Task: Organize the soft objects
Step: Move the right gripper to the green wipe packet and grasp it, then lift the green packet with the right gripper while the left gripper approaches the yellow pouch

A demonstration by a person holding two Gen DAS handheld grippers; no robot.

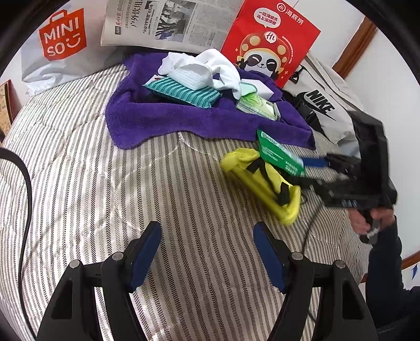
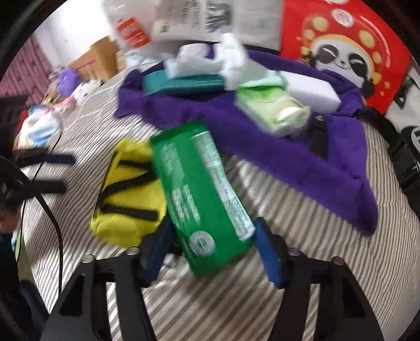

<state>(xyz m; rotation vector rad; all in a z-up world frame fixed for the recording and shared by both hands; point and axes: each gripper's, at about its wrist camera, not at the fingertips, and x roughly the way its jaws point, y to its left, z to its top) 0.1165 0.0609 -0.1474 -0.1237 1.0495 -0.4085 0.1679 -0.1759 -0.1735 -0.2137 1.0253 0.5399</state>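
The green pack [image 2: 202, 194] sits clamped between the right gripper [image 2: 210, 242]'s blue pads, lifted off the bed with its near end pinched and its far end reaching toward the purple towel [image 2: 302, 157]. The right wrist view is smeared, so the pack looks to be in transit. Just left of it lies the yellow pouch [image 2: 128, 194], flat on the bedding. The sensible play, judging from here: carry it level, keep the squeeze light so the soft pack doesn't buckle, and set it beside the pale green wipes [image 2: 275, 110] on the towel, not on top of the loose white cloths [image 1: 210, 68]. The left gripper [image 1: 207, 251] hangs spread and empty over bare bedding, well apart from the pile. The surface is a striped quilt [image 1: 92, 170], soft, so anything set down may tip. At the far edge stand a red panda bag [image 1: 273, 39], a newspaper [image 1: 168, 21] and a Miniso bag [image 1: 60, 42]; a Nike bag [image 1: 323, 105] lies far right.
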